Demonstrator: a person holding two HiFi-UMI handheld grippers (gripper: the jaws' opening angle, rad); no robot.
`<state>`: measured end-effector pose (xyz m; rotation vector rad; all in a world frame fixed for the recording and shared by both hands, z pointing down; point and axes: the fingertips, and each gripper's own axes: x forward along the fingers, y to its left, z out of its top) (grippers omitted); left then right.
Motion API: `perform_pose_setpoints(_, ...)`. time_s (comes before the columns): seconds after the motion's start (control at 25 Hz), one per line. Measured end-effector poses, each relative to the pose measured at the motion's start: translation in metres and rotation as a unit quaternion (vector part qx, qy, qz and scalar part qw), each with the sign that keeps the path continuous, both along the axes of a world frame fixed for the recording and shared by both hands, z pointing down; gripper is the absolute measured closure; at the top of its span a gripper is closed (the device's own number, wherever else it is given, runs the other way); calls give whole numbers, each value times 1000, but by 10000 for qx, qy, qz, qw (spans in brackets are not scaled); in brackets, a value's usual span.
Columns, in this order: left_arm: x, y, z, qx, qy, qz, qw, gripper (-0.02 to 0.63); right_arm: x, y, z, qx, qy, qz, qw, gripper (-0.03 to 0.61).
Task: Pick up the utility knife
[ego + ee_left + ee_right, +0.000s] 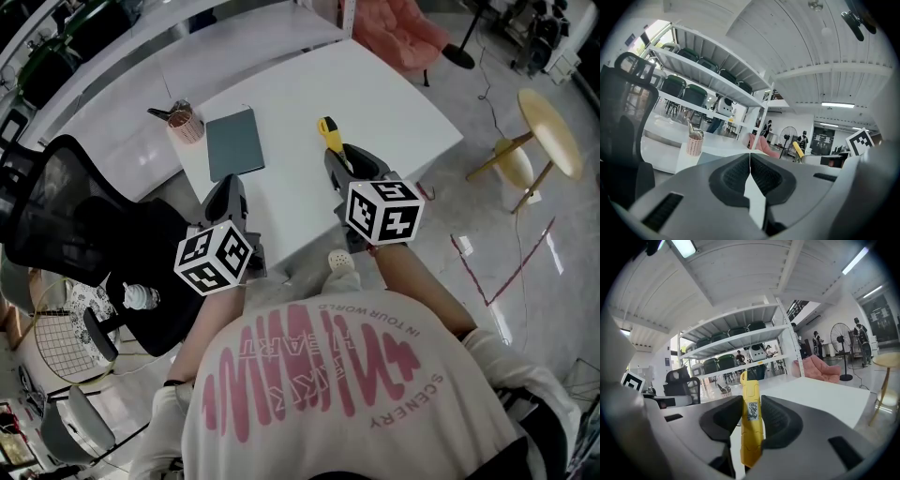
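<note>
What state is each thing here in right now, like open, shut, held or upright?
right gripper: shut on the utility knife.
utility knife: held between the jaws, over the table.
left gripper: shut, empty.
notebook: closed, flat on the table.
pink cup: upright, tools inside.

A white table [394,103] stands on glossy pale floor [572,281]. A black mesh chair [56,216] sits left, a pink armchair [398,28] far, a round wooden side table [548,131] right. A strip light [684,246] glows on the white ceiling [740,282].
</note>
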<state>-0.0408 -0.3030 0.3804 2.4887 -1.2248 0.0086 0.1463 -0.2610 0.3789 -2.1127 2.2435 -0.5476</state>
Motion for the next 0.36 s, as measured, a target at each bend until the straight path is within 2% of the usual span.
perform_pose_setpoints(0.36,12,2,3,-45,136,83,9999,589,12,1,3,-32,31,44,10000,439)
